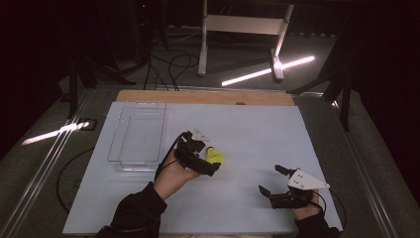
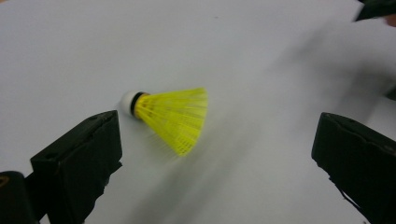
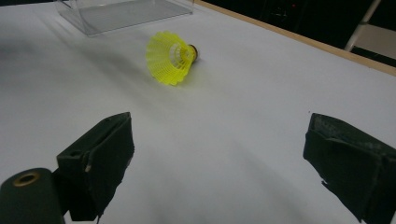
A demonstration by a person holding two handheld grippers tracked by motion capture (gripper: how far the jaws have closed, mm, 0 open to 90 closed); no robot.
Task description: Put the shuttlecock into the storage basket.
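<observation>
Lying unlabelled, the yellow shuttlecock (image 2: 170, 116) sits before the wide-open, empty left hand-held gripper (image 2: 212, 154).

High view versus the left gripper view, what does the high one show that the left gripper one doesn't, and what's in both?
High view alone: the clear plastic box near the white mat's left edge, the wooden table edge beyond the mat, the person's sleeves, and the right gripper, jaws open, near the mat's right corner. Left gripper view alone: the shuttlecock's white cork tip with its dark band, and the netted skirt up close, lying on its side. Both: the yellow shuttlecock on the white mat, and the left gripper, jaws open, not touching it.
</observation>
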